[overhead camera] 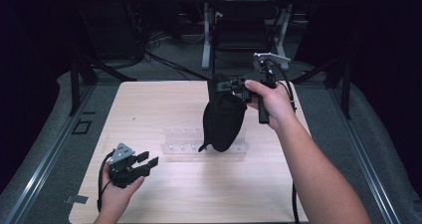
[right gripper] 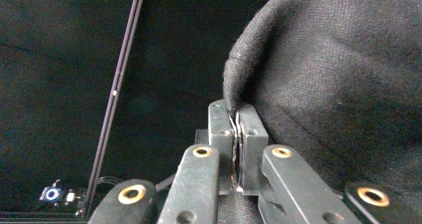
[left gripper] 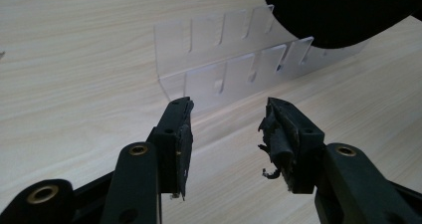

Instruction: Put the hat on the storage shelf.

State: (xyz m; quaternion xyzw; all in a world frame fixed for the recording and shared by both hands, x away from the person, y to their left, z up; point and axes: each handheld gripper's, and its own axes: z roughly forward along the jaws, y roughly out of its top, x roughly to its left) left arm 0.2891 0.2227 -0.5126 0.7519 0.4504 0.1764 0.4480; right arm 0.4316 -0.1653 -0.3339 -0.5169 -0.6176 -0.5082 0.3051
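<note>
Here, a black cloth hat [overhead camera: 222, 122] is held up by its edge.
Nearest, the left gripper [left gripper: 229, 129] fingers are spread, the clear rack [left gripper: 234, 64] just beyond; the right gripper [right gripper: 238, 122] fingers are pinching the hat above the rack, so it should be lowered slowly.

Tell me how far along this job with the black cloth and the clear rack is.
Done: the right gripper is shut on an edge of the black cloth, lifted off the table. In hand: the cloth hangs over the clear slotted rack. Left: lowering it, likely onto the rack; the left gripper waits open nearby.
</note>
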